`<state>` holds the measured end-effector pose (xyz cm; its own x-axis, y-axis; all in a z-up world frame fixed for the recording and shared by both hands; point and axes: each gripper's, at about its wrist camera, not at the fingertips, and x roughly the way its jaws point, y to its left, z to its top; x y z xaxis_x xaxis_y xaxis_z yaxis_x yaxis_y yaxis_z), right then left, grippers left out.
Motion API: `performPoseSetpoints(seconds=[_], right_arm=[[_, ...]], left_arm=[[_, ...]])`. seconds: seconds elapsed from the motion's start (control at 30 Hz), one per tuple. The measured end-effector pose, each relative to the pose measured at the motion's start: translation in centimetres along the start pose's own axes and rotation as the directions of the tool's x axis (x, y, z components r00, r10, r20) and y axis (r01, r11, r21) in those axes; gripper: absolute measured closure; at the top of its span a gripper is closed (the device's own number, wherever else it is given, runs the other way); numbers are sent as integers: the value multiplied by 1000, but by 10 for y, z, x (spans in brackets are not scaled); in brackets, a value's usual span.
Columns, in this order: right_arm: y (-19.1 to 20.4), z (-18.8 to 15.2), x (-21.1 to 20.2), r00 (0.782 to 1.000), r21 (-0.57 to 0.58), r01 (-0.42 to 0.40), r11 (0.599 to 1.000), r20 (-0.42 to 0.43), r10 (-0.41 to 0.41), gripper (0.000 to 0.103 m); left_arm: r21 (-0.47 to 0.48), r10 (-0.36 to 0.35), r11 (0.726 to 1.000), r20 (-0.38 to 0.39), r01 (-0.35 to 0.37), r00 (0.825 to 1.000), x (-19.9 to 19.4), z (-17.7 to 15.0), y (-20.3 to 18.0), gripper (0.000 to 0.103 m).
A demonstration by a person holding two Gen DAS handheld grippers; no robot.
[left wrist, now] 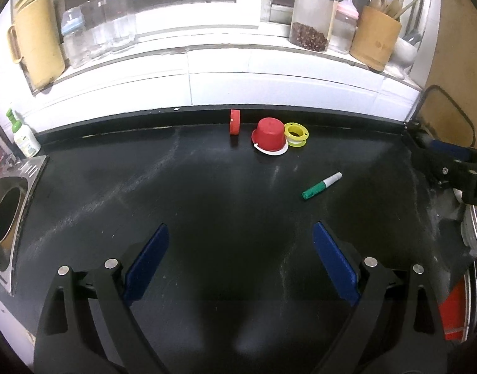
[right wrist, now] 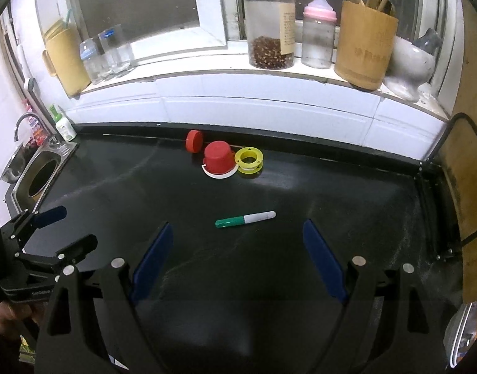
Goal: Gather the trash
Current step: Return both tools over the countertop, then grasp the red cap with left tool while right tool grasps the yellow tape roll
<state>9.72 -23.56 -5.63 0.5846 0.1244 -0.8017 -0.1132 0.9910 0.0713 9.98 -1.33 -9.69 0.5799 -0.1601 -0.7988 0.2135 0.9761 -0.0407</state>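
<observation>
In the left wrist view, the right hand-held gripper (left wrist: pixel 425 146) enters from the right edge, which cuts off its body, and its fingertips blend into the dark rack corner, so how its jaws stand cannot be read there. Below it, a red thing (left wrist: pixel 455 311) and a pale rim at the same edge are too cropped to name. The sink (left wrist: pixel 4 218) is cut by the left edge. In the right wrist view, the left hand-held gripper (right wrist: pixel 64 230) is cut off at the left edge, with only part of the hand (right wrist: pixel 7 314) beneath it showing. The jar's label (right wrist: pixel 287 28) is too small to read. The wooden board (right wrist: pixel 469 187) runs out past the right edge.
</observation>
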Motion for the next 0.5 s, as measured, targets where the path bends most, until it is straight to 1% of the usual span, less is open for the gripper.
performPoseSetpoints(seconds=[0.2,0.3,0.5], right_arm=[[-10,15,41,999,6,-2,1000,-43,3,21],[-14,24,64,998,11,-5,1000,-64,6,21],[-18,48,124,994,-1,-14,1000,-109,14,21]], left_arm=[[7,8,1000,-17,-8,1000,35,26,1,13],[15,10,1000,-23,-10,1000,58,42,2,13],[29,20,999,-64,-18,998,117,75,10,13]])
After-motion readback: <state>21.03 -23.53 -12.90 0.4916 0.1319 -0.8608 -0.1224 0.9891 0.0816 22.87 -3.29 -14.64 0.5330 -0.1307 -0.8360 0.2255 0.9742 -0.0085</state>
